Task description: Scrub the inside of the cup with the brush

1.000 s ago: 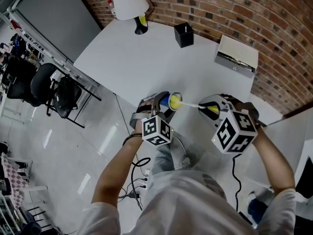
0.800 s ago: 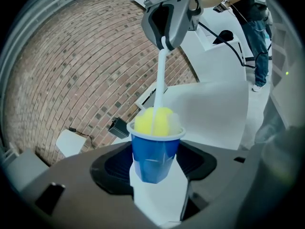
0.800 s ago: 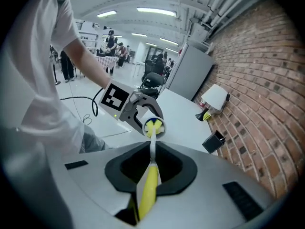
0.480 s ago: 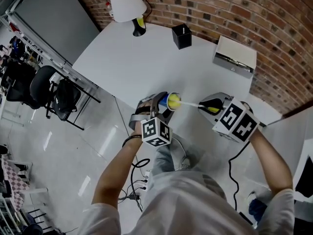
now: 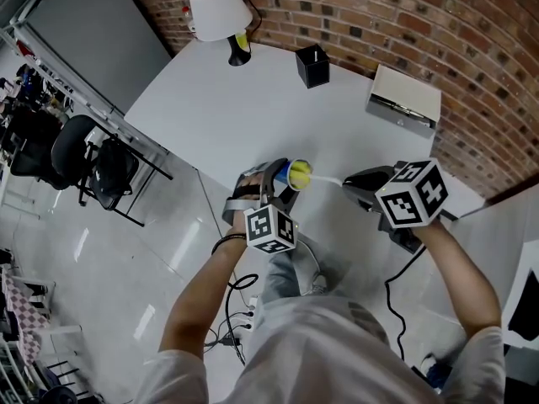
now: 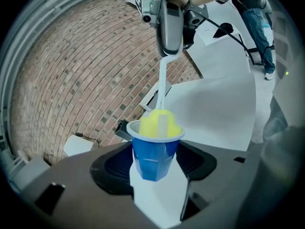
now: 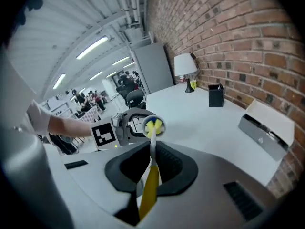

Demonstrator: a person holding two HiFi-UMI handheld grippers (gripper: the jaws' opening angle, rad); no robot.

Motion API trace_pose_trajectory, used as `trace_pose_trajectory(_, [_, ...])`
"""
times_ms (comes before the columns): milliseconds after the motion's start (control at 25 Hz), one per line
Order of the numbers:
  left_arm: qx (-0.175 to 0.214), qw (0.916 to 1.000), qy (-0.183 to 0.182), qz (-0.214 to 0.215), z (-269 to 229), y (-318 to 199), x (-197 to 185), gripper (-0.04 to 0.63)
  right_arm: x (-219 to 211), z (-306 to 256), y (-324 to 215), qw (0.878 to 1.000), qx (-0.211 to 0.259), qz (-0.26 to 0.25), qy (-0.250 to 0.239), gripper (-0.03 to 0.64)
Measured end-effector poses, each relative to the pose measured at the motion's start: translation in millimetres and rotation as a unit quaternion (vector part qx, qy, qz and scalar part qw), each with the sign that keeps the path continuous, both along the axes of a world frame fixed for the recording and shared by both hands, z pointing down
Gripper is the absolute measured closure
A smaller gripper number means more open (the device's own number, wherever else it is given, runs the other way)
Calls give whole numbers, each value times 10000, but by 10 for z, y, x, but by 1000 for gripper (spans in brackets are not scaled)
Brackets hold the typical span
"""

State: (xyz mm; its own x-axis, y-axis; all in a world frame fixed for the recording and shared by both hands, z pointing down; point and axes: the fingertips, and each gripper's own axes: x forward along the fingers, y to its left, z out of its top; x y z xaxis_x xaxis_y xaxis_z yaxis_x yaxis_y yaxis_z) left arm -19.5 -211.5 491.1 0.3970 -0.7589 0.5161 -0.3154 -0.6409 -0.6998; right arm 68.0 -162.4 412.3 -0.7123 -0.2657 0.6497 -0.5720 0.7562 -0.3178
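In the head view, the left gripper (image 5: pixel 280 185) is holding a blue cup (image 5: pixel 287 173) above the near edge of the desk (image 5: pixel 253 99), while the right gripper (image 5: pixel 360 181) is pointing a brush (image 5: pixel 322 178) into it. In the left gripper view, the jaws are pressing against the cup's sides, with the yellow brush head filling its mouth. In the right gripper view, the jaws are clamping the brush's yellow handle.

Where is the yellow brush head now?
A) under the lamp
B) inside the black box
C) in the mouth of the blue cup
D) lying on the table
C: the left gripper view shows the brush head filling the mouth of the cup.
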Motion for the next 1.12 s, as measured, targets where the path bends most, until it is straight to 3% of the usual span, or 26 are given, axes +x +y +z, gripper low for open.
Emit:
trace_pose_trajectory(200, [111, 9998, -137, 17, 24, -52, 9, 302, 45, 49, -67, 9947, -721, 480, -556, 584])
trace_pose_trajectory(400, [136, 9998, -149, 40, 38, -41, 2, 302, 58, 53, -53, 9886, -1048, 752, -779, 584])
trace_pose_trajectory(840, [-115, 9999, 67, -30, 154, -158, -24, 302, 85, -2, -108, 9966, -503, 626, -208, 586])
trace_pose_trajectory(1120, [-473, 9974, 482, -266, 310, -332, -149, 302, 82, -31, -186, 9965, -420, 670, -275, 586])
